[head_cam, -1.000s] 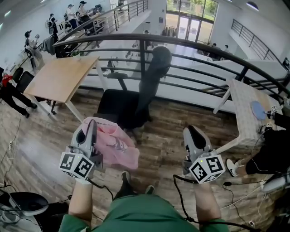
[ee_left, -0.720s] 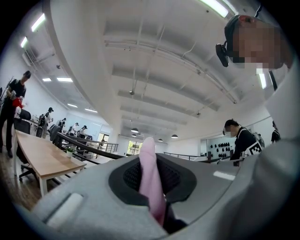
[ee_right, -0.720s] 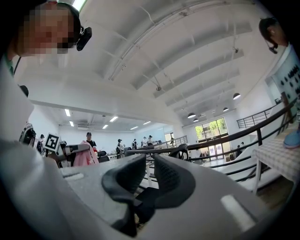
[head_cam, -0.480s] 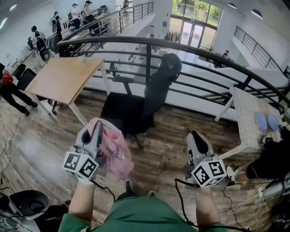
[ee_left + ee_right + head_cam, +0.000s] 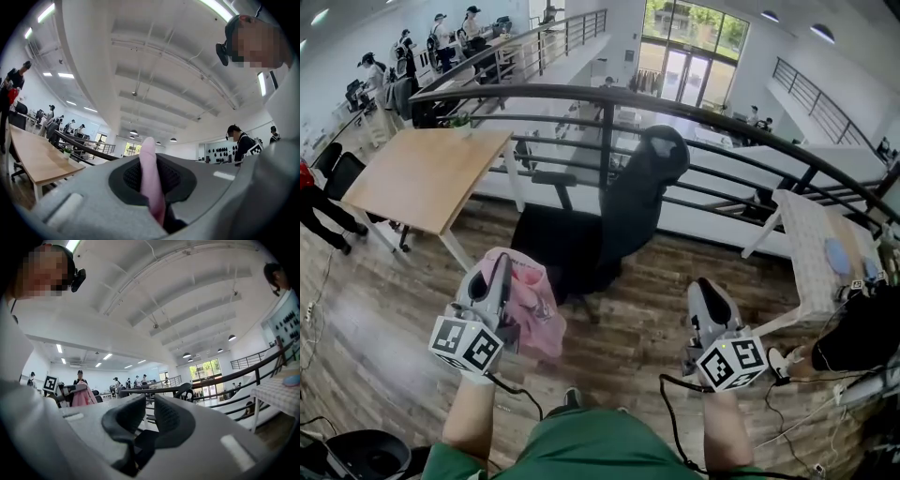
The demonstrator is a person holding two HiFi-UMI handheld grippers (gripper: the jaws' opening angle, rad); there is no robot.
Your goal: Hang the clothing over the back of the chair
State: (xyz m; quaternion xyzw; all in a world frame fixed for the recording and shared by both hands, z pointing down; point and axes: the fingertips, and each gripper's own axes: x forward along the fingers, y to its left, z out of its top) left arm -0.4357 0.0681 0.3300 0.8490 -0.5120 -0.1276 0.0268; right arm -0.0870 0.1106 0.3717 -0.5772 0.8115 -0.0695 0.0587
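A pink garment (image 5: pixel 536 302) hangs bunched from my left gripper (image 5: pixel 499 261), which is shut on it; in the left gripper view a fold of the pink garment (image 5: pixel 151 178) is pinched between the pads. My right gripper (image 5: pixel 701 283) is level with it on the right, its pads almost together with nothing between them. The black office chair (image 5: pixel 642 183) stands just ahead between the two grippers, its tall back toward the railing and its seat (image 5: pixel 551 239) toward me. In the right gripper view I see my right gripper (image 5: pixel 150 401), the chair back (image 5: pixel 183 389) and the garment (image 5: pixel 83 397).
A curved black railing (image 5: pixel 741 117) runs behind the chair. A wooden table (image 5: pixel 422 173) stands at the left and a white table (image 5: pixel 811 230) at the right. Cables (image 5: pixel 675 422) trail on the wood floor. People stand far off at the back left.
Both grippers have moved forward toward the chair, which now looks nearer and larger. The pink garment stays pinched in the left gripper.
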